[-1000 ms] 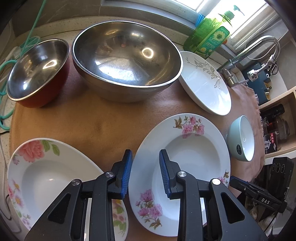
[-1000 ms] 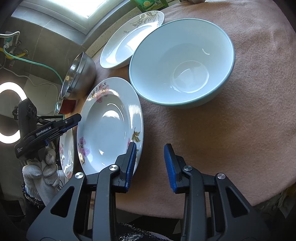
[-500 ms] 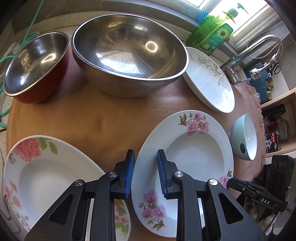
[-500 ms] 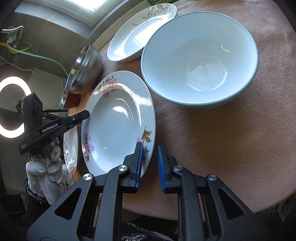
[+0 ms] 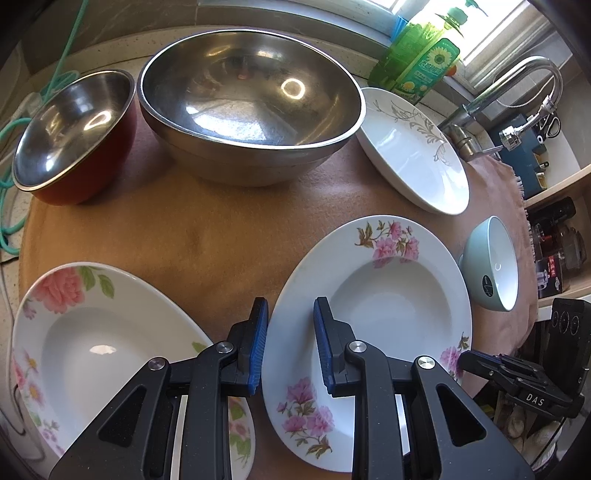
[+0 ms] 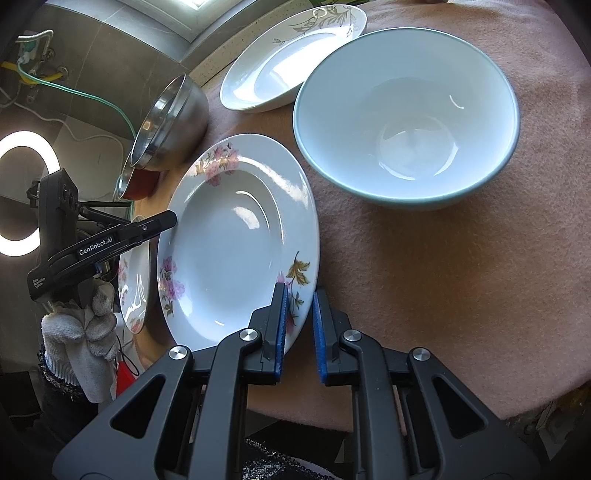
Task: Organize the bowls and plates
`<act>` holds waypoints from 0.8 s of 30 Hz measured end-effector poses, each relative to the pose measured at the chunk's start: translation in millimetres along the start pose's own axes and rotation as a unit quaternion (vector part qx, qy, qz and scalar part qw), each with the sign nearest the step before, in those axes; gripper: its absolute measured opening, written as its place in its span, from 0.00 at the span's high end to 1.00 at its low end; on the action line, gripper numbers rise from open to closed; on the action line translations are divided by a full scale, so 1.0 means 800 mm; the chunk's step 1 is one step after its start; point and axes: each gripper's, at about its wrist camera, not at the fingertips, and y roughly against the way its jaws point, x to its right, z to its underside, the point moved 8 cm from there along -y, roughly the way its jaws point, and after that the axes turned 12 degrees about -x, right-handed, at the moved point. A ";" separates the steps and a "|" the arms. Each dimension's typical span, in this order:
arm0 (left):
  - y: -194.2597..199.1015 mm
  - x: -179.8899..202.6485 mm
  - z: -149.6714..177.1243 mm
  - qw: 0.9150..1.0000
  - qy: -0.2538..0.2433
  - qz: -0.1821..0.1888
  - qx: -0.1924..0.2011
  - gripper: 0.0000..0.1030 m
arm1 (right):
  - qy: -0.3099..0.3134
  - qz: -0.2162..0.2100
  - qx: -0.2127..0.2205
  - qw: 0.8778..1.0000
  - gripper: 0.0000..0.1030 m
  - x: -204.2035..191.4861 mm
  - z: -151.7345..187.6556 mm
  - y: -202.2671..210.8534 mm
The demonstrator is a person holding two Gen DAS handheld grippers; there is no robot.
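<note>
Brown cloth [image 5: 207, 236] bears empty large steel bowl [image 5: 251, 96] and pale-green ceramic bowl [image 6: 406, 122]. Right gripper [image 6: 298, 321] clamps pink-flowered white plate [image 6: 236, 240]'s rim; left gripper [image 5: 290, 343] straddles its opposite rim, contact indeterminate.

Daylight pours through the window [image 5: 491, 33] at one o'clock, over a pale sill. Below it runs a speckled stone worktop [image 5: 110, 59] backed by grey wall tiles [image 6: 122, 70]. A brown felt cloth [image 5: 207, 229] covers the counter's middle and hangs ragged off the far end at three o'clock. A chrome pull-out tap [image 5: 517, 92] arches at two o'clock, with a green bottle of washing-up liquid [image 5: 421, 62] on the sill beside it. Open wooden shelves [image 5: 561, 236] stand at three o'clock, holding dark jars. A green hose [image 5: 66, 66] trails down the wall at eleven. A lit ring lamp [image 6: 22, 192] glows at nine o'clock.
</note>
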 end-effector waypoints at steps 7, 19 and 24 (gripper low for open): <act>-0.002 0.005 0.008 1.000 -0.002 -0.005 0.000 0.77 | 0.007 0.008 -0.007 1.000 0.86 -0.001 0.005 -0.002; -0.005 0.013 0.026 1.000 0.001 -0.009 0.003 0.76 | 0.022 0.016 -0.019 0.999 0.86 -0.013 0.011 -0.016; -0.006 0.014 0.033 1.000 0.004 -0.009 0.005 0.76 | 0.027 0.019 -0.022 0.999 0.85 -0.019 0.007 -0.023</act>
